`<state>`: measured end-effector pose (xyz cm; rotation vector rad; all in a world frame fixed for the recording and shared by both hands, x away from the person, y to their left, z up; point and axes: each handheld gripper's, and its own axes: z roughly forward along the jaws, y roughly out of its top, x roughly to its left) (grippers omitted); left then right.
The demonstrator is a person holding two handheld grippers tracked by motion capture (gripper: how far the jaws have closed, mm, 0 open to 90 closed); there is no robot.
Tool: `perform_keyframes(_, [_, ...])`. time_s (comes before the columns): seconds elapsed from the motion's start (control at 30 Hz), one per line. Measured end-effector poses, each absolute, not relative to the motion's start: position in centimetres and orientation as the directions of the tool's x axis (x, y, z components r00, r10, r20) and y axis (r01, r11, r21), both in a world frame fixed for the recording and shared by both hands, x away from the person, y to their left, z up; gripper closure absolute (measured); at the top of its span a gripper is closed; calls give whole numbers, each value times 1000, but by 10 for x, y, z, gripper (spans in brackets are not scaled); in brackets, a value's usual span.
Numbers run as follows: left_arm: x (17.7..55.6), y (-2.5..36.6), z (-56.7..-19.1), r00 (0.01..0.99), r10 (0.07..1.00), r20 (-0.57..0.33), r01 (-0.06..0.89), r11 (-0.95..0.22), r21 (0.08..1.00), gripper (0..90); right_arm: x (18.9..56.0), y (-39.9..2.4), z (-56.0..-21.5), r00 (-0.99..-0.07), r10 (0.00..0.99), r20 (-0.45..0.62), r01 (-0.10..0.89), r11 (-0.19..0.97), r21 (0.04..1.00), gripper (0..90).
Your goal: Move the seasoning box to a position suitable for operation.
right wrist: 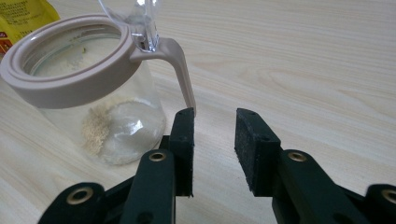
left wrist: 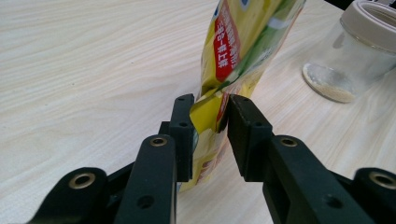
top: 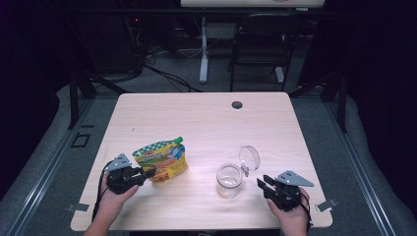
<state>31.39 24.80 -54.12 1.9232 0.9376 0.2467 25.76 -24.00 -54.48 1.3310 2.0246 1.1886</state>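
The left gripper [top: 147,173] lies low over the table in the left hand [top: 114,196], pointing right, its jaws seemingly pinched on something thin. The right gripper [top: 261,183], in the right hand [top: 291,216], points up-left, jaws parted with nothing between.

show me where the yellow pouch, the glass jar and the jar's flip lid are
yellow pouch [top: 162,161], high view, middle of its printed front
glass jar [top: 229,181], high view, on its clear glass body
flip lid [top: 250,157], high view, centre of the raised clear lid
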Motion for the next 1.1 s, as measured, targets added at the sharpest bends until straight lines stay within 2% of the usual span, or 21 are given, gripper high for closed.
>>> perform_keyframes(0.2, [308, 244, -540, 687, 694, -216, 517, -256, 817, 766, 262, -241, -544, -438, 893, 102, 519, 159, 840, 680])
perform_keyframes(0.63, [307, 241, -540, 679, 692, -246, 538, -241, 807, 780, 261, -242, -543, -438, 892, 109, 520, 152, 840, 670])
perform_keyframes(1.1, [316, 237, -545, 696, 659, -285, 549, -233, 802, 645, 258, -244, -546, -427, 898, 110, 532, 150, 834, 664])
